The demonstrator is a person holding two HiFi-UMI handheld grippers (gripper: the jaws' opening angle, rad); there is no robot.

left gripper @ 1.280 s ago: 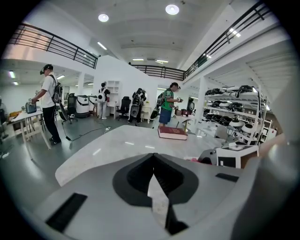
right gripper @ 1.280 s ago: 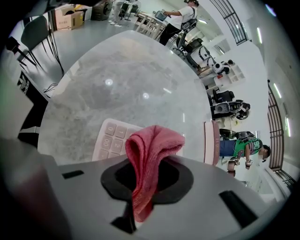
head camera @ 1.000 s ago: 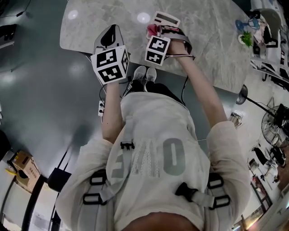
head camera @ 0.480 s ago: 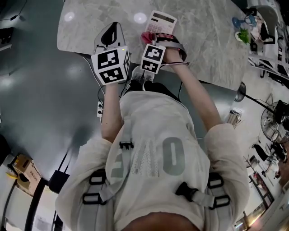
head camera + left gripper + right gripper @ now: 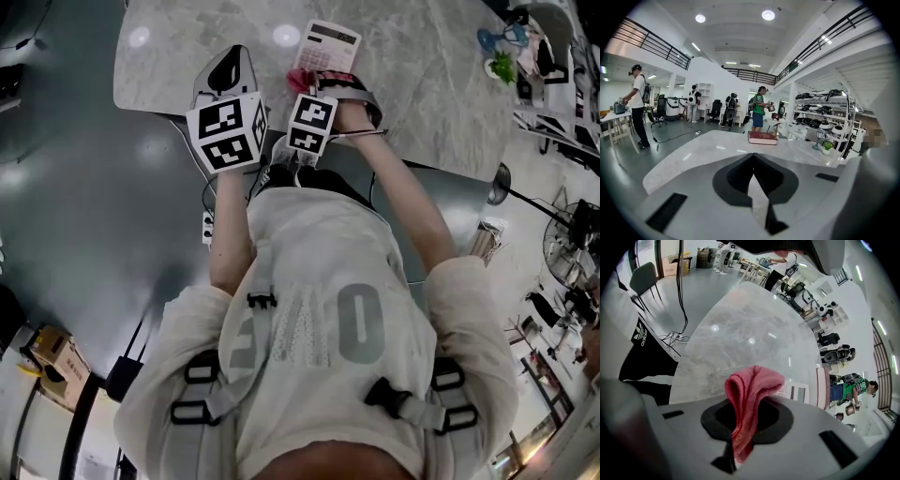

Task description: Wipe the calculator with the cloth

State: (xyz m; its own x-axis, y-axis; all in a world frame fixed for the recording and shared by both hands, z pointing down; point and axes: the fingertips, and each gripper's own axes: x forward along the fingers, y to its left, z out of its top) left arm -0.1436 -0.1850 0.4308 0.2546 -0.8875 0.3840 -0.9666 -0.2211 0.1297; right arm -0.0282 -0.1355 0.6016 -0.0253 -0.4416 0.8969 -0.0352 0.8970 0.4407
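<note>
A white calculator (image 5: 330, 45) lies on the grey marble table (image 5: 422, 103) near its front edge. My right gripper (image 5: 309, 84) points steeply down just short of the calculator's near end, shut on a folded pink cloth (image 5: 302, 79). In the right gripper view the pink cloth (image 5: 754, 380) bulges out from between the jaws of the right gripper (image 5: 746, 414), with the calculator (image 5: 800, 393) just beyond it. My left gripper (image 5: 228, 73) hovers over the table's near left corner. The left gripper (image 5: 753, 158) is shut on nothing.
A red book (image 5: 762, 137) lies at the table's far side in the left gripper view. A small green plant (image 5: 497, 67) stands at the table's right end. The table's front edge runs just under both grippers. Several people stand in the room behind.
My right gripper has drawn the pink cloth back toward the table's front edge, leaving more of the calculator uncovered. The left gripper has stayed where it was.
</note>
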